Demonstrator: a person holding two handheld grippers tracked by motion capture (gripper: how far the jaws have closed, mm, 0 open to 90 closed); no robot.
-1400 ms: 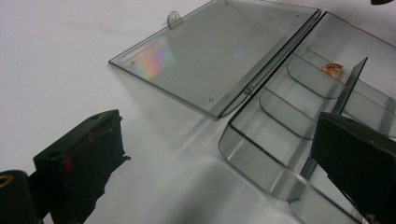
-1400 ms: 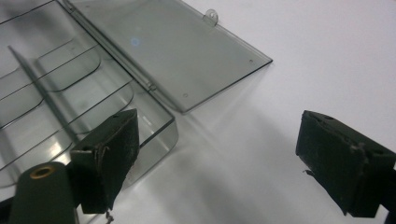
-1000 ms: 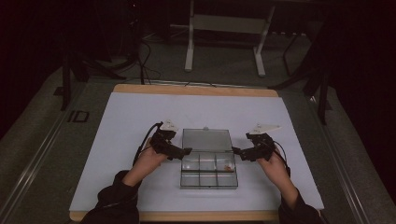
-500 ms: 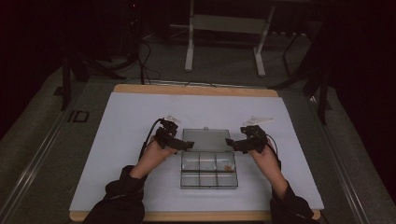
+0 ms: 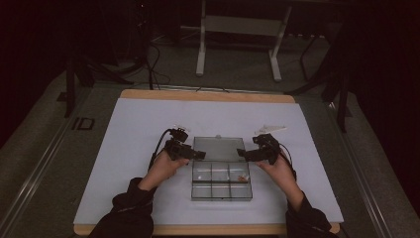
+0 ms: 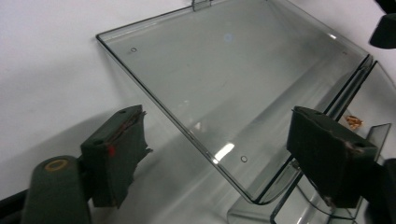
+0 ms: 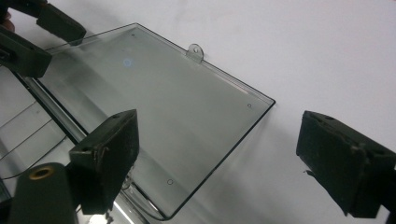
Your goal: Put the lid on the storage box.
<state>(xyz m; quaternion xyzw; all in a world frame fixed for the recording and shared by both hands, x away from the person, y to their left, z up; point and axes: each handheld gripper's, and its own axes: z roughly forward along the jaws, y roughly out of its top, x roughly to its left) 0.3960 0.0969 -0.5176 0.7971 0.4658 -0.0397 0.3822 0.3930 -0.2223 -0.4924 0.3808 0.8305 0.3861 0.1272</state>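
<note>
Both grippers closer in, jaws wide, astride clear compartment box's (image 5: pixel 221 174) flat-lying lid (image 5: pixel 218 148).

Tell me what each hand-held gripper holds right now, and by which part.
Nothing is held. The left hand-held gripper straddles the open lid's side edge, pads clear. The right hand-held gripper straddles the opposite edge, jaws open.

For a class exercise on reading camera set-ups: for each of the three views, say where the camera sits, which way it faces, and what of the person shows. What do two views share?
High view: above the person's side, facing forward and down on the table; forearms, hands and the left gripper and right gripper show.
Left gripper view: on the left gripper, facing along its spread jaws, which have just been closing, at the open lid.
Right gripper view: on the right gripper, facing the lid from the opposite side.
Shared: both gripper views show the lid's small tab.
</note>
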